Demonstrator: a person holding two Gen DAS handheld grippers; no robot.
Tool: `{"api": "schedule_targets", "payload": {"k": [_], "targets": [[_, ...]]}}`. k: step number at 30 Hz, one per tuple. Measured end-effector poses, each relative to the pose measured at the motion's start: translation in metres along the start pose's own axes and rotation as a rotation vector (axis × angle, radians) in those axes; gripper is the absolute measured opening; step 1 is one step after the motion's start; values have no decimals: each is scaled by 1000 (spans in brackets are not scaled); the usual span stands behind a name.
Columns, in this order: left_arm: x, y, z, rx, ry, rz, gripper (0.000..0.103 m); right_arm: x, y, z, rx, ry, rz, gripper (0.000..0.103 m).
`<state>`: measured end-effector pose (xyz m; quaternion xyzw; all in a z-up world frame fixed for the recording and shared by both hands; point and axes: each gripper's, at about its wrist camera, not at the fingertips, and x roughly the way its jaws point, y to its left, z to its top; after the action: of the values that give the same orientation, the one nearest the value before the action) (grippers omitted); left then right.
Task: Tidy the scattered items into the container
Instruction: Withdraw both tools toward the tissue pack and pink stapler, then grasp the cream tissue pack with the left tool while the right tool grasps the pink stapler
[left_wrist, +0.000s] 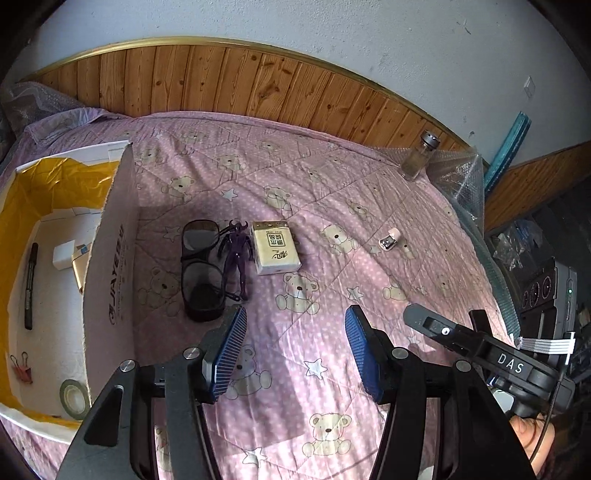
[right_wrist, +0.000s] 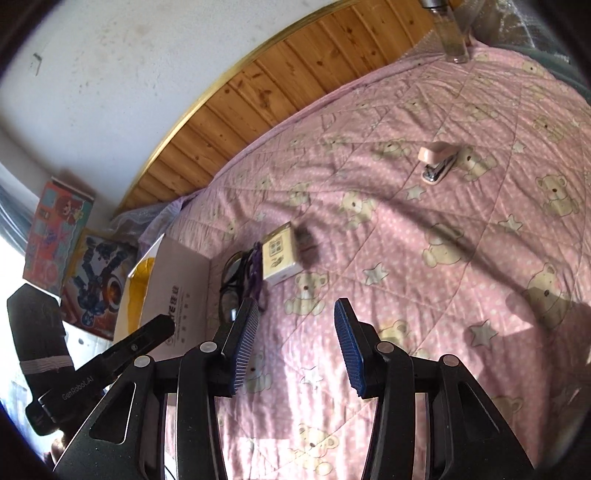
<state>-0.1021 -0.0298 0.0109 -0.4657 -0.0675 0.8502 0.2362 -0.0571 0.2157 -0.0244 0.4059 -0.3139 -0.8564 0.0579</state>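
Box (left_wrist: 110, 258) flanks glasses (left_wrist: 199, 273), figurine (left_wrist: 240, 254), tissue pack (left_wrist: 275, 247); stapler (right_wrist: 437, 162) apart.

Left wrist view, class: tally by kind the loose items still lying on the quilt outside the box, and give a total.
Glasses: 1
Purple figure: 1
Tissue pack: 1
Stapler: 1
Glass bottle: 1
Total: 5
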Motion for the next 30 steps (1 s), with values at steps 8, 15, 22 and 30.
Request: {"api": "schedule_targets", "payload": {"k": [8,15,22,30], "targets": [[73,-8,25,-16,55,33,63,22,-69,71,166,-70,-135,54],[129,1,36,-51,119,104,63,62,-111,118,243,-82,-238,55],[169,13,45,-77,127,170,64,118,-136,136,218,-14,-370,56],[186,13,48,-19,99,113,53,122,-143,136,127,-69,-406,27]]}}
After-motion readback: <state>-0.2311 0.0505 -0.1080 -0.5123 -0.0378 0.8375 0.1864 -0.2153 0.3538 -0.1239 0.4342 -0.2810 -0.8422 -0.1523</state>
